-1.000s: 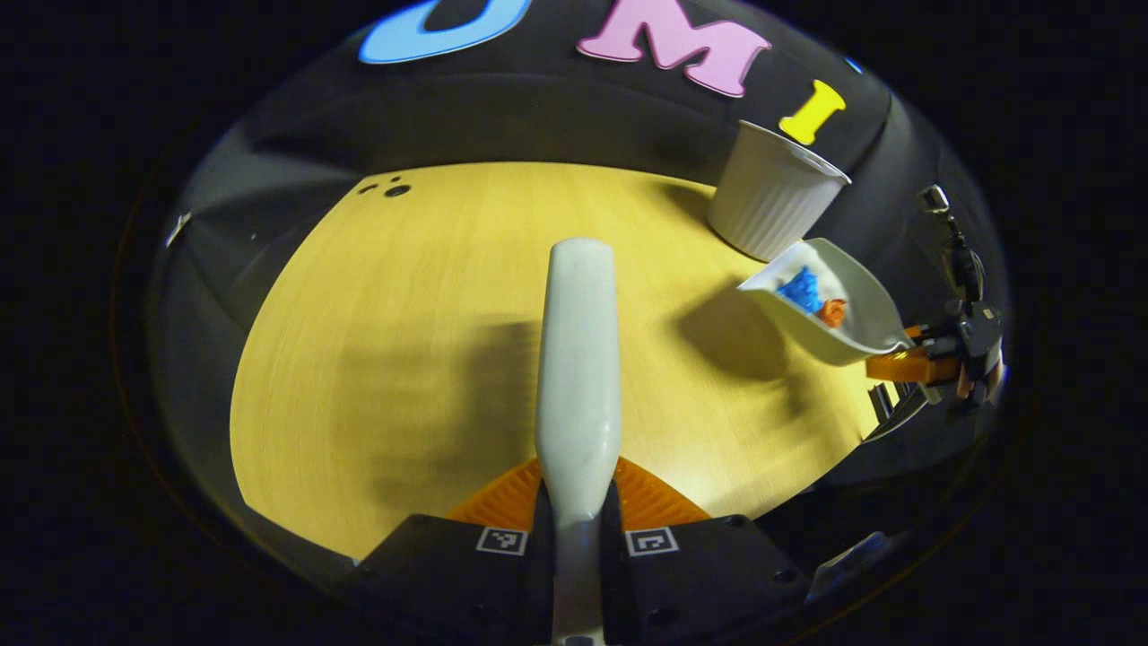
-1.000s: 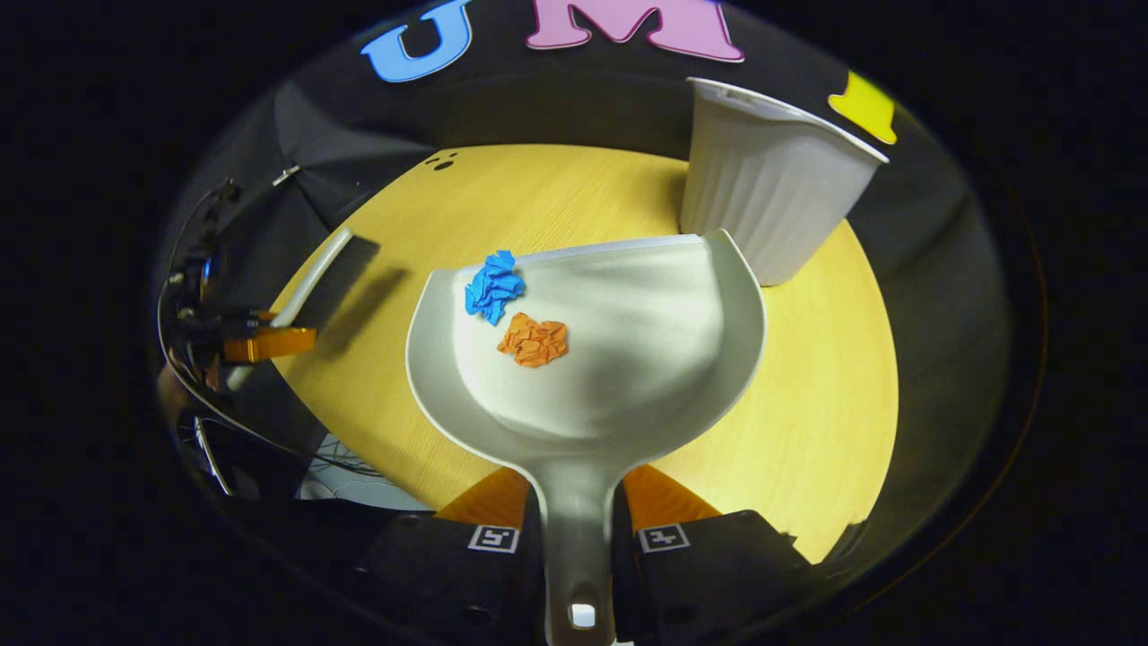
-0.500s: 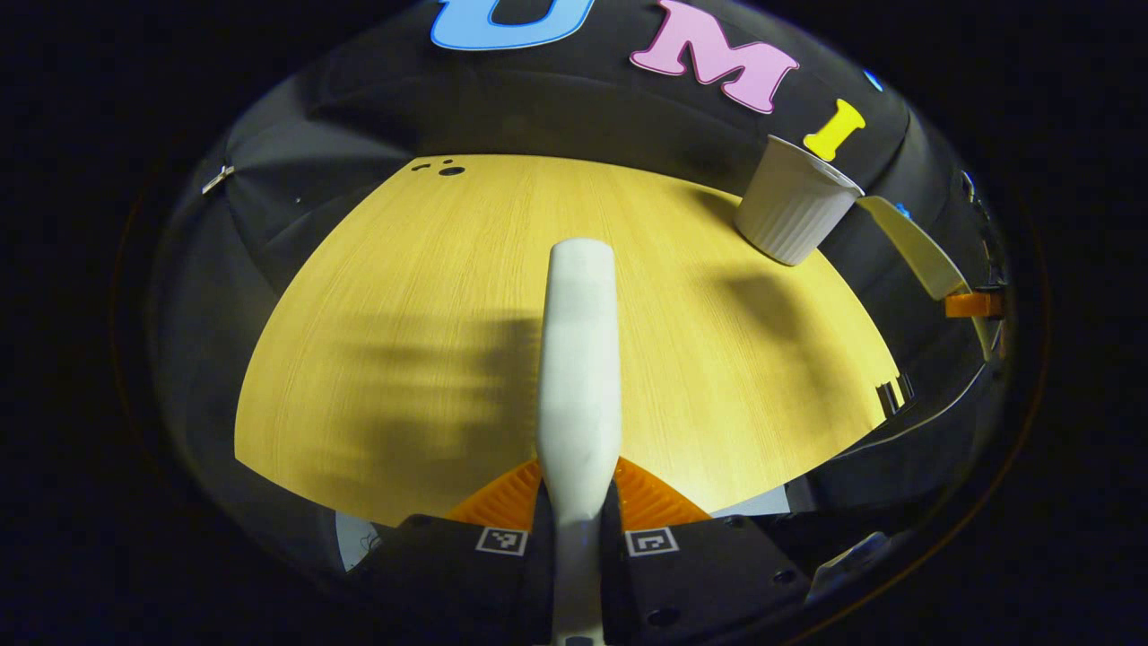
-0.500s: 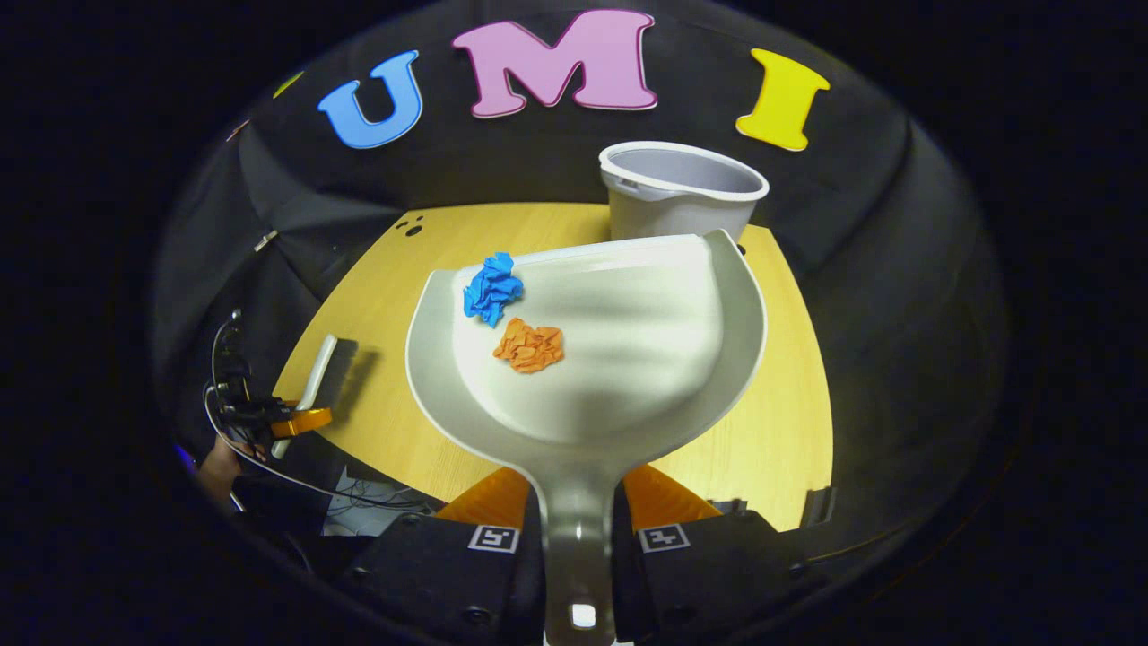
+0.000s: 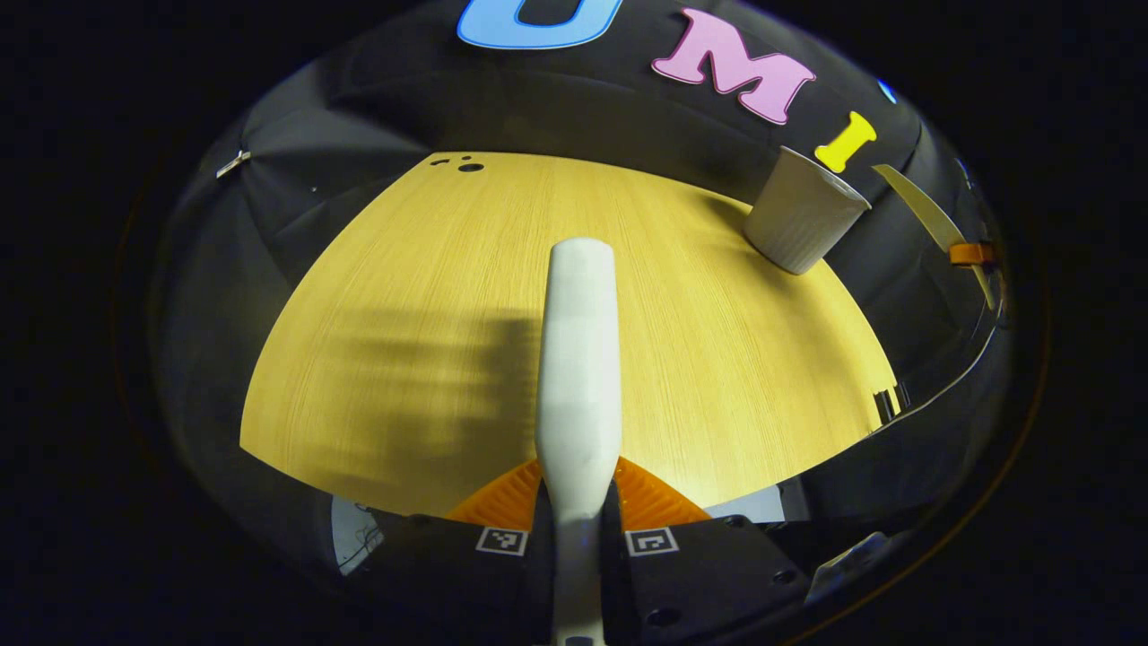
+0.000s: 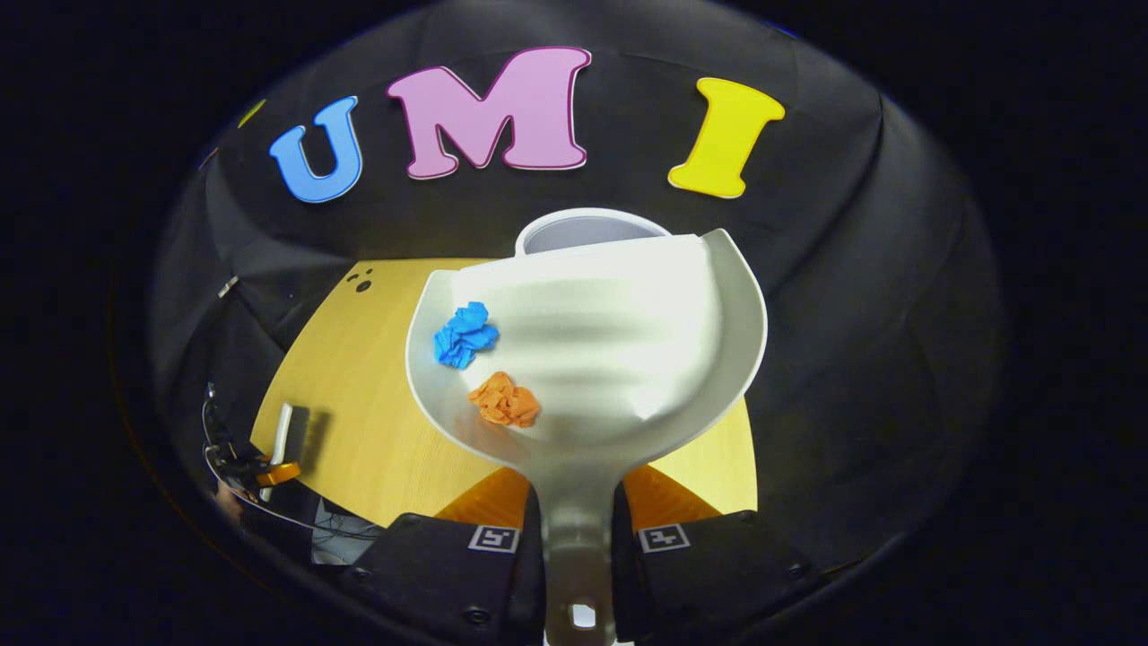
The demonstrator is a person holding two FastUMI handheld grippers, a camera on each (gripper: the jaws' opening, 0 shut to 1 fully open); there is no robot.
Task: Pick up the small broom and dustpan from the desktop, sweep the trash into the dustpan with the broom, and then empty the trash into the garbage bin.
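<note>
In the left gripper view my left gripper (image 5: 578,492) is shut on the white broom (image 5: 579,359), which hangs over the yellow wooden table (image 5: 404,296). In the right gripper view my right gripper (image 6: 578,504) is shut on the handle of the white dustpan (image 6: 619,332). A crumpled blue paper (image 6: 465,334) and a crumpled orange paper (image 6: 505,400) lie in its left half. The dustpan is held high, and its front edge covers part of the white ribbed bin (image 6: 583,229) behind it. In the left gripper view the bin (image 5: 801,222) stands at the table's far right, with the dustpan (image 5: 924,220) edge-on beside it.
Small dark holes (image 5: 462,165) mark the table's far left corner. Black cloth closes the booth behind and beside the table. In the right gripper view the left gripper (image 6: 273,471) holds the broom (image 6: 285,431) off the table's left front edge, with cables below it.
The right gripper has lifted the dustpan up and forward over the bin. The two papers slid back toward the handle. The left gripper with the broom drew back and rose slightly.
</note>
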